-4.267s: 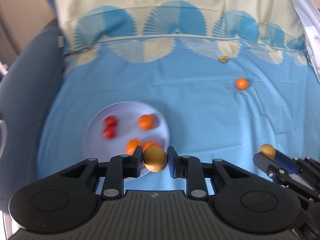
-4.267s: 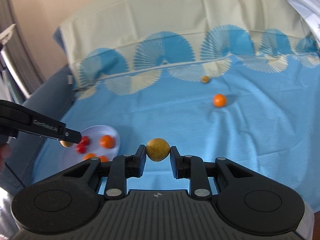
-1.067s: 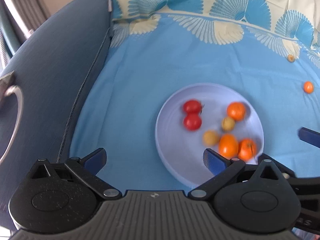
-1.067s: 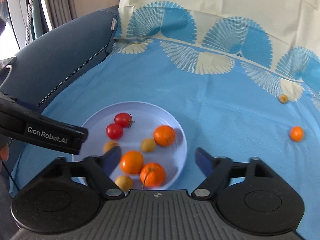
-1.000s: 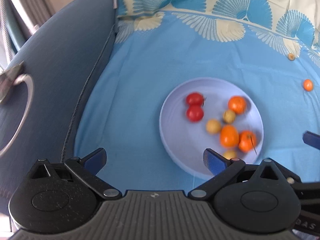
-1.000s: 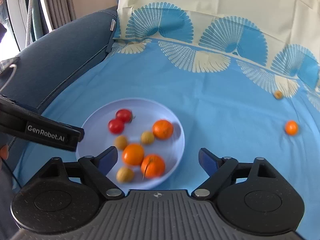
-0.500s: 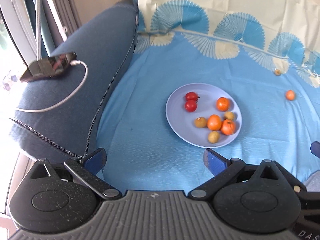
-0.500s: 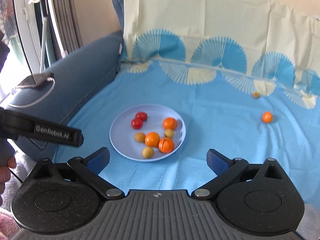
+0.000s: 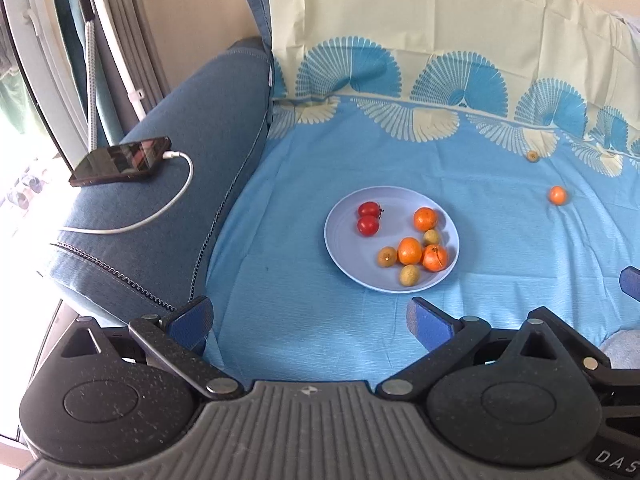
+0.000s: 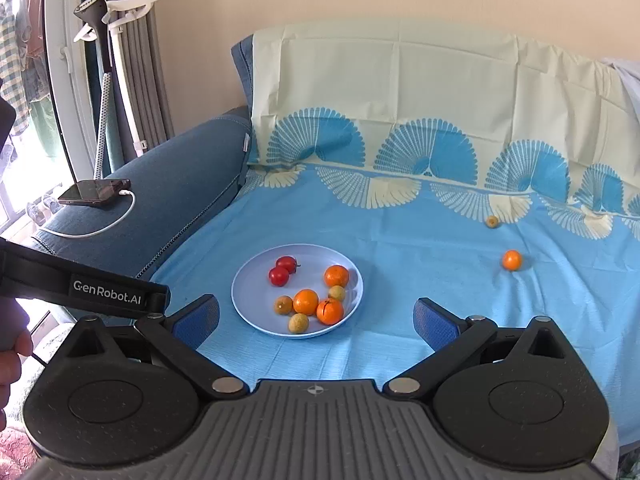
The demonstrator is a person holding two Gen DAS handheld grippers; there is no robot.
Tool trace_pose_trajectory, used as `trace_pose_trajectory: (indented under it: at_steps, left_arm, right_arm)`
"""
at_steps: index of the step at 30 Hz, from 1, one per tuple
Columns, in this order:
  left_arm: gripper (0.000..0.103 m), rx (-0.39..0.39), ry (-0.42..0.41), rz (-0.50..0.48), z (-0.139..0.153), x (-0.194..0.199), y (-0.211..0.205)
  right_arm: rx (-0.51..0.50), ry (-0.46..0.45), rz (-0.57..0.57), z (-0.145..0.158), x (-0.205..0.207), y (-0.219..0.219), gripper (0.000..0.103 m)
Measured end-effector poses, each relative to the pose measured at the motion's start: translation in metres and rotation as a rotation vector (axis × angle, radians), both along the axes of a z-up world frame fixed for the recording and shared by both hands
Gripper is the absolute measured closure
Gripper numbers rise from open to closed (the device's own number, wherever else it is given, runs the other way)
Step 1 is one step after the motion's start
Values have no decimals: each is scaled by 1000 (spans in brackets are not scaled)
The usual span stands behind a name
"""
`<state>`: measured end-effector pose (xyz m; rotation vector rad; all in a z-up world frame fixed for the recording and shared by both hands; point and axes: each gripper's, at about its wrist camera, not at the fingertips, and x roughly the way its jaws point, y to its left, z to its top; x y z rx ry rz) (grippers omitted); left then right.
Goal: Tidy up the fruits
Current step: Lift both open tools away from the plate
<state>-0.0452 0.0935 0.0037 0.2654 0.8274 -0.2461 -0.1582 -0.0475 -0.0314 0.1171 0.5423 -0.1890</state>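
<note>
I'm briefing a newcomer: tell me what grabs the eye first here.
A round pale-blue plate sits mid-sheet, holding two red tomatoes, three oranges and three small yellow-brown fruits. One small orange and one tiny yellow fruit lie loose on the blue patterned sheet, far right. A charging black phone rests on the armrest.

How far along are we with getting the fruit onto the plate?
Mostly done: the plate holds eight fruits. Nothing is in hand: left tongs and right tongs are both open and empty. Left on the blue sheet: one small orange and one small yellow fruit.
</note>
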Motion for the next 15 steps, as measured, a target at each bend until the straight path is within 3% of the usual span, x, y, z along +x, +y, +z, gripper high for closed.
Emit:
trace_pose_trajectory:
  at_steps: [15]
  left_arm:
    - [0, -34, -30, -9, 14, -14, 12]
  right_arm:
    - [-36, -37, -1, 11, -16, 11, 1]
